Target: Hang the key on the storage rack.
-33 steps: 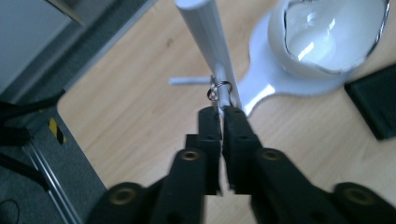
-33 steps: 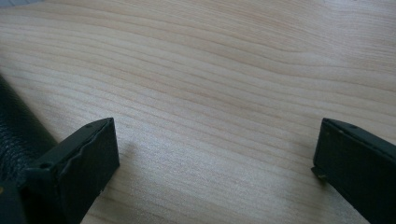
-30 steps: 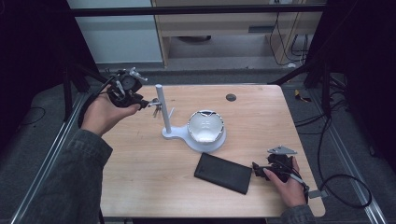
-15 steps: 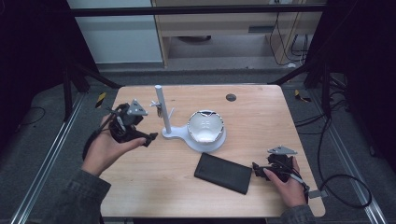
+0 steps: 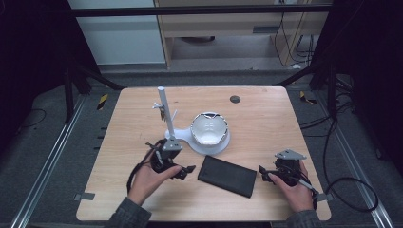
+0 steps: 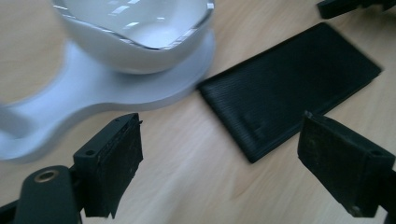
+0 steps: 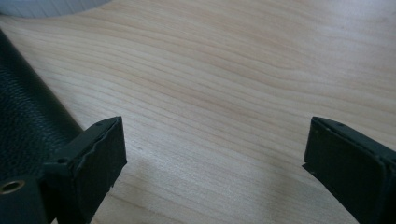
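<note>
A flat black case point(image 5: 226, 176) lies on the wooden table point(image 5: 266, 123) in front of a white stand point(image 5: 209, 129), which carries a white bowl and a thin upright post point(image 5: 163, 107). My left gripper point(image 5: 185, 171) rests low on the table just left of the case. It is open, its jaws have just been opening, and nothing is between them. The left gripper view has the case's corner point(image 6: 289, 88) ahead of my left gripper point(image 6: 224, 168). My right gripper point(image 5: 263, 173) sits just right of the case. It is open, its jaws have just been closing slightly, over bare wood point(image 7: 215, 158).
The stand's base point(image 6: 116, 93) and bowl point(image 6: 135, 28) lie close ahead of the left jaws. A small dark round hole point(image 5: 235, 99) marks the table's far side. Metal rails and cables run on the floor beside the table. The case's edge point(image 7: 23, 121) is at the right gripper's left jaw.
My left hand has come down from beside the post at the upper left to the table in front of the stand, and its jaws have opened. The right hand has stayed put.
</note>
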`<state>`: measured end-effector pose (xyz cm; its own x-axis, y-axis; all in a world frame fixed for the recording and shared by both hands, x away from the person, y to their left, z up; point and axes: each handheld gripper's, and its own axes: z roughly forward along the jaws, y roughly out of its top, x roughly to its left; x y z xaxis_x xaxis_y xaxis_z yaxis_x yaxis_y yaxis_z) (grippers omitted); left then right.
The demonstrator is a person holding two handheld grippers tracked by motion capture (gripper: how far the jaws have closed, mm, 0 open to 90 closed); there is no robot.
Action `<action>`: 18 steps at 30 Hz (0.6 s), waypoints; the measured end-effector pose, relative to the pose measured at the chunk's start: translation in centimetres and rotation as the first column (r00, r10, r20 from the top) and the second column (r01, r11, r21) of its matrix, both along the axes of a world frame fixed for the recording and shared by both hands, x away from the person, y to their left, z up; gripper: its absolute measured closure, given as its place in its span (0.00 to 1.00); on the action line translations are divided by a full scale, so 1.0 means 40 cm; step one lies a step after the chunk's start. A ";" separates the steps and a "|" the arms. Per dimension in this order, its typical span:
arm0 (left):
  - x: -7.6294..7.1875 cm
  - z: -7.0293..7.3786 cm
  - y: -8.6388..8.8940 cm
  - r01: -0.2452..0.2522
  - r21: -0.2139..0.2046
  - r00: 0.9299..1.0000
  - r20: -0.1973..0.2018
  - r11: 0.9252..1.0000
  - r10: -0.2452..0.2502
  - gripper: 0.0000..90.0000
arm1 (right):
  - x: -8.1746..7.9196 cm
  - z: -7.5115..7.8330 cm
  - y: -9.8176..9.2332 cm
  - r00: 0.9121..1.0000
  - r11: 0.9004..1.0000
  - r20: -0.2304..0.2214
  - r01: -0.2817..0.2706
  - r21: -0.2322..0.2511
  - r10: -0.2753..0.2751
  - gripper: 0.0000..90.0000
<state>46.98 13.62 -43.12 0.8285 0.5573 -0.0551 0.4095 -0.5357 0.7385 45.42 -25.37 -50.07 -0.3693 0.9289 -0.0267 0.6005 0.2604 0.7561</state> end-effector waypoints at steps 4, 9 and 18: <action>-0.015 -0.040 -0.035 0.024 0.035 1.000 0.017 0.999 -0.024 0.22 | -0.006 0.008 0.008 0.999 1.000 0.028 -0.016 -0.026 0.017 0.13; -0.028 -0.062 -0.045 0.044 0.065 0.999 0.016 0.997 -0.045 0.32 | -0.021 0.019 0.014 0.998 0.999 0.060 -0.009 -0.041 0.012 0.28; -0.036 -0.069 -0.037 0.050 0.100 0.999 0.012 0.994 -0.052 0.54 | -0.034 0.024 0.017 0.996 0.998 0.084 -0.004 -0.058 0.009 0.33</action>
